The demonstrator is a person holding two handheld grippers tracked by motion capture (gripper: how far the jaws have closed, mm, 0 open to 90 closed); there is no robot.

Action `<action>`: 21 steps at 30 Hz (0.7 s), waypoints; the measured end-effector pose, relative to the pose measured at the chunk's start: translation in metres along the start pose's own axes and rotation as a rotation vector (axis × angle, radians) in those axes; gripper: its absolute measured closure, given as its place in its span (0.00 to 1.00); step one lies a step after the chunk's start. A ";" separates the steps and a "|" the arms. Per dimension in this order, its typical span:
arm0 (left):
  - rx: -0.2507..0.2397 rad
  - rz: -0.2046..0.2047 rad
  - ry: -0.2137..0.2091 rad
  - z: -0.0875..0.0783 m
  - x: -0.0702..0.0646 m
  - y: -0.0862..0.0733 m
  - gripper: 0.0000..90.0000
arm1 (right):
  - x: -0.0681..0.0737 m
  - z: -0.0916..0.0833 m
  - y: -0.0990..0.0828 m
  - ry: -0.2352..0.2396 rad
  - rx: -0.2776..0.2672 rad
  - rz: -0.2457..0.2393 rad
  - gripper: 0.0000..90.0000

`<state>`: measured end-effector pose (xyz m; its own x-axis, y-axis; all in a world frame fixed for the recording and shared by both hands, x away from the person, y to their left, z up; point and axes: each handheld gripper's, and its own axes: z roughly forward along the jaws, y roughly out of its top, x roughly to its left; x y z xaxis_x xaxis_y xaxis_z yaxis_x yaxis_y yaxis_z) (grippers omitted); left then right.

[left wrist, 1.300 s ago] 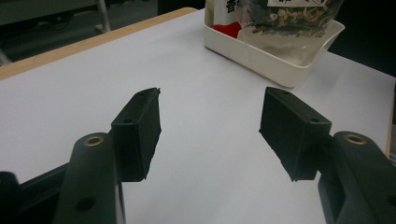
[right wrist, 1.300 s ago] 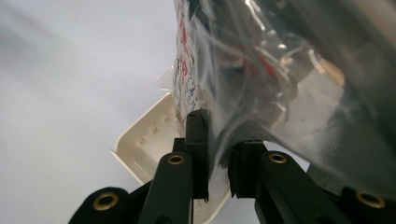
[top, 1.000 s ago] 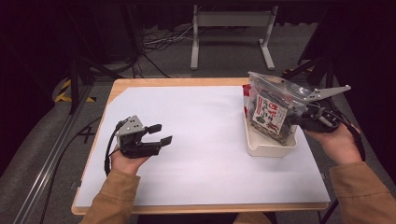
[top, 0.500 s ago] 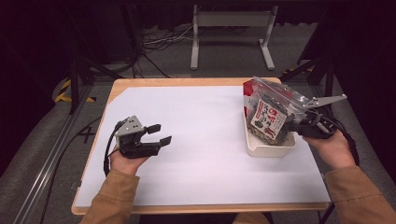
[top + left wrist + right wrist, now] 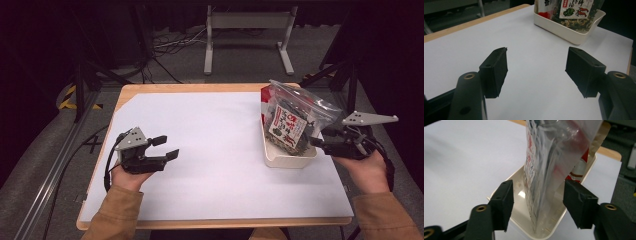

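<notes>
A clear zip bag [image 5: 290, 122] of dried food with a red-and-white label stands upright in a cream tray [image 5: 292, 160] at the table's right. My right gripper [image 5: 316, 141] is at the tray's right end. In the right gripper view the bag [image 5: 549, 165] hangs between the jaws of this gripper [image 5: 537, 205], which have just been opening; the pads stand clear of it, so it is open. My left gripper [image 5: 167, 147] hovers over the left of the white sheet, open, its jaws [image 5: 536, 72] just opened slightly wider with nothing between them. It faces the tray [image 5: 569, 32].
A white sheet [image 5: 215, 150] covers the wooden table, with a bare stretch between the two grippers. Behind the table, a metal stand [image 5: 247, 25] and cables lie on the dark floor. The tray floor [image 5: 521, 195] beside the bag is bare.
The right gripper has come down and a little toward the person, its jaws have opened and let go of the bag, which now rests in the tray. The left hand has stayed put.
</notes>
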<state>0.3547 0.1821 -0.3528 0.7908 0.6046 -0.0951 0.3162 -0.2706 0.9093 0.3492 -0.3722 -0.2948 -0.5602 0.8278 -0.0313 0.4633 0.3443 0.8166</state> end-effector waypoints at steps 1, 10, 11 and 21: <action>0.000 -0.002 0.001 -0.003 0.000 -0.001 0.37 | 0.001 -0.003 -0.004 0.000 -0.027 -0.012 0.40; -0.023 0.014 0.020 -0.020 -0.007 -0.009 0.35 | 0.014 -0.003 -0.040 0.051 -0.178 -0.064 0.31; -0.027 0.026 0.023 -0.021 -0.006 -0.011 0.34 | 0.016 -0.001 -0.044 0.059 -0.184 -0.060 0.29; -0.062 0.002 0.035 -0.031 -0.002 -0.040 0.33 | 0.027 0.017 -0.075 0.078 -0.254 -0.047 0.24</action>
<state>0.3239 0.2150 -0.3758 0.7720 0.6306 -0.0803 0.2810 -0.2253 0.9329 0.3108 -0.3677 -0.3672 -0.6330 0.7733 -0.0363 0.2537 0.2515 0.9340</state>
